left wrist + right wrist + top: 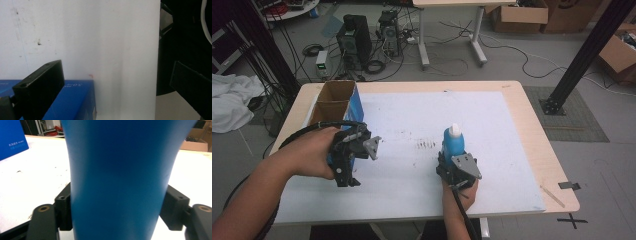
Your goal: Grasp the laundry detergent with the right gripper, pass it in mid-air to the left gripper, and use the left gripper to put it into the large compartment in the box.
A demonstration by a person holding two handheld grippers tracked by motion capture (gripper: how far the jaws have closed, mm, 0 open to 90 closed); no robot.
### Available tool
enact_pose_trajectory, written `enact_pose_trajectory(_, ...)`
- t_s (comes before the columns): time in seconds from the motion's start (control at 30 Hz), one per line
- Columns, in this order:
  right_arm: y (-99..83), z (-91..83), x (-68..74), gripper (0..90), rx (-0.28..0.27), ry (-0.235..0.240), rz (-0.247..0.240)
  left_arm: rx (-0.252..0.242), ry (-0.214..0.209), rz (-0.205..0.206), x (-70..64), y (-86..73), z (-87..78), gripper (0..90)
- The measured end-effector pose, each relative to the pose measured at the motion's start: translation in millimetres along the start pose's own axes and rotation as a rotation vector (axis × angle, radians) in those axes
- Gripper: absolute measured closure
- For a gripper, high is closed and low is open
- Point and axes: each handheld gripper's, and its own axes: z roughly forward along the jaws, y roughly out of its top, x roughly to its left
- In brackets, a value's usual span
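High view: a person's forearms come in from the bottom over a desk [532, 150] covered by a white sheet [422, 120].
Right gripper [455, 165]: held low at the sheet's near middle-right, pointing away from the person, a grey plate on top.
Right fingers [62, 212]: one on each side of the bottle [452, 141], pressed against its blue body, so they hold it.
Bottle: blue with a white cap, upright on the sheet, just ahead of the right hand [460, 192]; in the right gripper view its body [120, 180] rises between the fingers.
Left gripper [346, 167]: gripped by the left hand [312, 152] at the sheet's near left, turned down toward the desk, just in front of the box [334, 102].
Left fingers [42, 87]: set wide apart in the left gripper view, one at the lower left and one at the right edge, with nothing between them but the sheet.
Box: open cardboard carton with a blue side, standing at the desk's far left; its blue face [75, 100] lies beside the left finger; whether they touch cannot be told.
Gap: the two grippers are well apart, with bare marked sheet between them.
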Motion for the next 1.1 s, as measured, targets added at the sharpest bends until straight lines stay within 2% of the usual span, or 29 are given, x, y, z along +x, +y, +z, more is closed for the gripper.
enact_pose_trajectory(0.5, 0.3, 0.6, 3.5, 34.4, 0.004, -0.011, -0.005, -0.002, 0.003, -0.005, -0.3, -1.5, -1.0, 0.0)
enact_pose_trajectory(0.9, 0.3, 0.1, 5.9, 42.6, -0.001, -0.007, -0.012, 0.004, 0.001, 0.004, -0.1, 3.3, -0.8, 0.1)
enact_pose_trajectory(1.0, 0.5, -0.2, 5.5, 43.6, -0.001, -0.002, -0.012, 0.006, 0.002, 0.005, -0.2, 4.5, -0.7, 0.0)
enact_pose_trajectory(1.03, 1.5, -0.3, 3.9, 44.9, 0.004, 0.019, -0.017, 0.005, 0.001, 0.006, -0.2, 5.3, -0.7, 0.1)
enact_pose_trajectory(1.1, 1.9, -0.4, 3.0, 45.2, 0.006, 0.027, -0.020, 0.006, 0.002, 0.007, -0.2, 5.7, -0.8, 0.1)
